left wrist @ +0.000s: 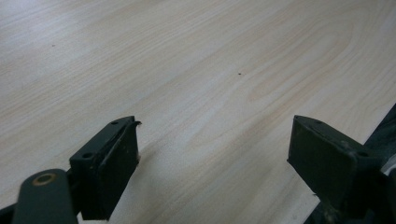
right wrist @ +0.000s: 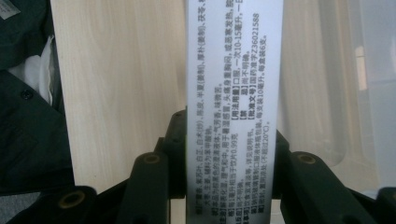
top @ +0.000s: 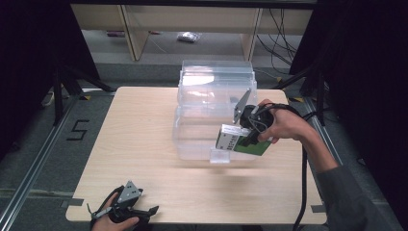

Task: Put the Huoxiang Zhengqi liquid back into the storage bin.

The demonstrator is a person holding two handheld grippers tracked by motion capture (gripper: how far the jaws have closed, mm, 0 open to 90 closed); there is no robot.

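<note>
A green and white medicine box (top: 242, 142) hangs in the air in front of the clear plastic bin (top: 215, 108), over its near wall. My right gripper (top: 251, 137) is shut on it, and the person's right hand wraps the gripper body. In the right gripper view the box's white printed side (right wrist: 233, 93) runs up between the two black jaws, which press on both of its sides. My left gripper (top: 149, 211) rests at the table's front left edge with its jaws apart. Bare wood lies between its pads (left wrist: 116, 158).
The clear bin, with its lid (top: 216, 72) tilted up behind it, stands at the back middle of the light wooden table (top: 134, 144). A black cable (top: 304, 183) trails from the right gripper down the right side. Shelving and floor lie beyond the table.
</note>
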